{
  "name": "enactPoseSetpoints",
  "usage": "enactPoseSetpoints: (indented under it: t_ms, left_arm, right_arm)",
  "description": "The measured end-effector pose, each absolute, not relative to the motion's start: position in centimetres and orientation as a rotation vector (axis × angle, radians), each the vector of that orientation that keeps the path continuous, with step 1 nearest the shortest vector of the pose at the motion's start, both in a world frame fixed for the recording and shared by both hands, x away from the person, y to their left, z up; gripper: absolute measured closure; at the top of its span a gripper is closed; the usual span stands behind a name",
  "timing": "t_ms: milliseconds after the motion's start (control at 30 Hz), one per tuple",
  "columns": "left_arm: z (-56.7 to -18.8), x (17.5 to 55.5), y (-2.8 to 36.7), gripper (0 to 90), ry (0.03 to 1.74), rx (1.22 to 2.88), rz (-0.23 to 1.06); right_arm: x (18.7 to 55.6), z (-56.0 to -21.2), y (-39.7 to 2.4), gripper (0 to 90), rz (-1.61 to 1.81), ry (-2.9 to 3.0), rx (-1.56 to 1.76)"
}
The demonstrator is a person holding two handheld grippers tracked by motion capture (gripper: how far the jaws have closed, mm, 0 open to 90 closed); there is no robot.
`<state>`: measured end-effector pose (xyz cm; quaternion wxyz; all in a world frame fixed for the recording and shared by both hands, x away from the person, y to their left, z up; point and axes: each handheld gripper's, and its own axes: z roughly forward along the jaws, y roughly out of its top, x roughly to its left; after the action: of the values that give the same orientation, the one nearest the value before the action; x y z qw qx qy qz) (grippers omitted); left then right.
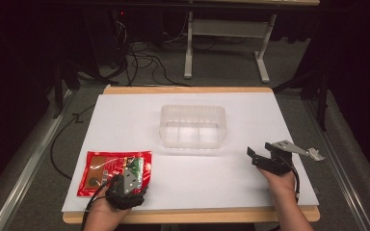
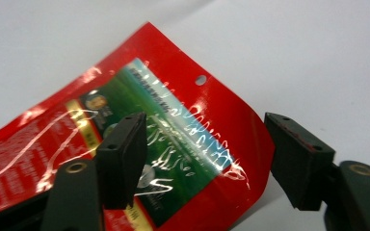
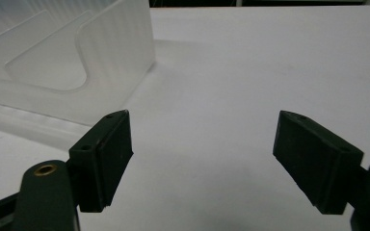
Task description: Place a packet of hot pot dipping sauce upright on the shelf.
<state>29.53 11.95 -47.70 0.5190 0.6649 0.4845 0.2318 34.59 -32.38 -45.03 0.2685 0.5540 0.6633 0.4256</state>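
Down at the table's near left, the left gripper hovers with jaws spread over a red pouch lying flat. Off to the right, the right gripper is released and empty, near a clear bin. A good grasp likely means straddling the pouch's raised edge, then closing gently.

White tabletop on a wooden board, its edge showing at front and back. Grey carpet floor around it. Beyond the table a white-framed desk on 2 legs, black cables tangled on the floor to its left. Room dark at both sides, possibly black curtains. Metal rails run along the floor.
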Motion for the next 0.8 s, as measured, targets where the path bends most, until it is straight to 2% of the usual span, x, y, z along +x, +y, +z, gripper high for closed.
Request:
enactPoseSetpoints:
  t_ms: [167,333,433,567,700,800]
  left_arm:
    - [-47.1,29.5,13.0,47.4,1.163,1.545,0.568]
    - [-46.8,29.2,13.1,55.4,1.144,1.538,0.598]
    - [-47.3,29.1,12.5,54.7,1.156,1.558,0.573]
    - [-48.2,28.9,11.1,50.9,1.145,1.615,0.609]
    - [-49.1,28.6,9.9,41.2,1.120,1.670,0.626]
    - [-49.3,28.5,9.7,38.3,1.113,1.681,0.647]
  right_arm:
    - [35.0,-45.1,-32.1,22.4,1.146,1.798,1.486]
    - [35.2,-45.1,-31.7,22.8,1.145,1.807,1.478]
    - [35.3,-45.1,-31.7,22.9,1.143,1.809,1.475]
    - [35.3,-45.1,-31.7,23.0,1.141,1.806,1.480]
    - [35.2,-45.1,-31.9,23.0,1.142,1.801,1.488]
    - [35.3,-45.1,-32.0,23.1,1.145,1.797,1.488]
